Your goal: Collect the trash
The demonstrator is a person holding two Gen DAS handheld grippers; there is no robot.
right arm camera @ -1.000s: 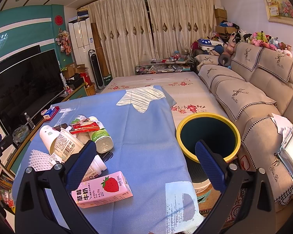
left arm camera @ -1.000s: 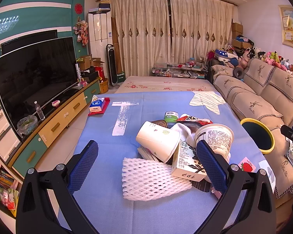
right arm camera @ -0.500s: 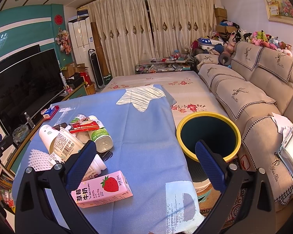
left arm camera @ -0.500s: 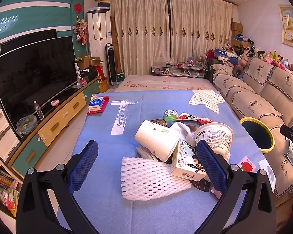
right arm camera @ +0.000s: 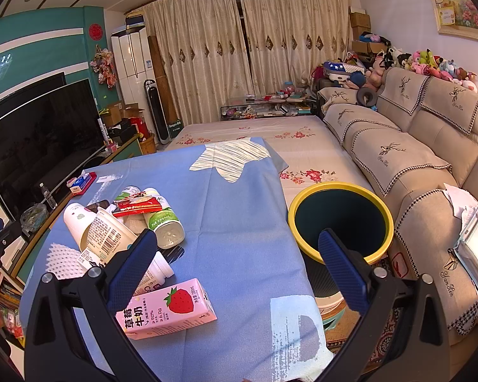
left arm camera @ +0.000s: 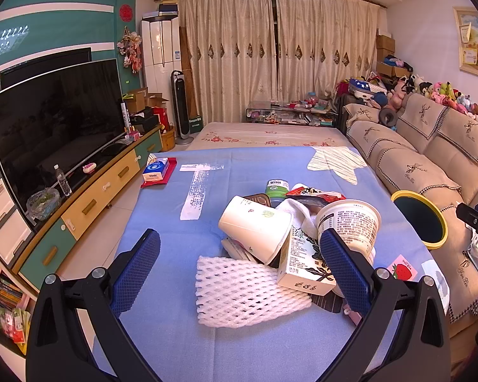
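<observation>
The right gripper hangs with its jaws wide apart and nothing between them, above a blue cloth. A pink strawberry carton lies flat by the left finger, with a heap of cups and a bottle beyond it. A yellow-rimmed bin stands just beside the cloth's right edge, near a sofa.

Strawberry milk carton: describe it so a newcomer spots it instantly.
Start at the blue tablecloth beside the yellow-rimmed bin. At the near edge of the trash pile, apart from the cups and bottles, lies the strawberry milk carton on its side. It is the only pink item, with a red strawberry printed on it.
</observation>
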